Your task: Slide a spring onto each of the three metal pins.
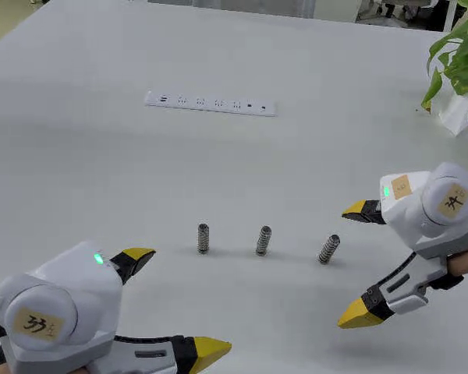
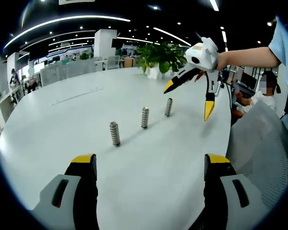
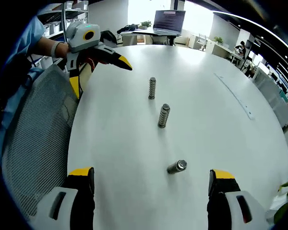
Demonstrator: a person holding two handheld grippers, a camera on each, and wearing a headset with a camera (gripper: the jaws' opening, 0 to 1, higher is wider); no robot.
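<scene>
Three coiled springs stand in a row on the white table [image 1: 101, 171]: the left spring [image 1: 203, 238] upright, the middle spring [image 1: 263, 241] slightly tilted, the right spring [image 1: 328, 249] leaning further. Whether a pin sits inside each I cannot tell. My left gripper [image 1: 174, 301] is open, low at the near left, short of the row. In its own view the left gripper [image 2: 150, 160] faces the springs [image 2: 145, 117]. My right gripper [image 1: 353, 262] is open just right of the leaning spring. Ahead of the right gripper [image 3: 151, 173] that spring [image 3: 176, 166] lies between the jaws' lines.
A white power strip [image 1: 210, 103] lies further back on the table. A potted plant [image 1: 460, 54] stands at the far right edge. A mesh chair back [image 3: 33, 143] is beside the table, and a laptop [image 3: 169, 20] sits at its far end.
</scene>
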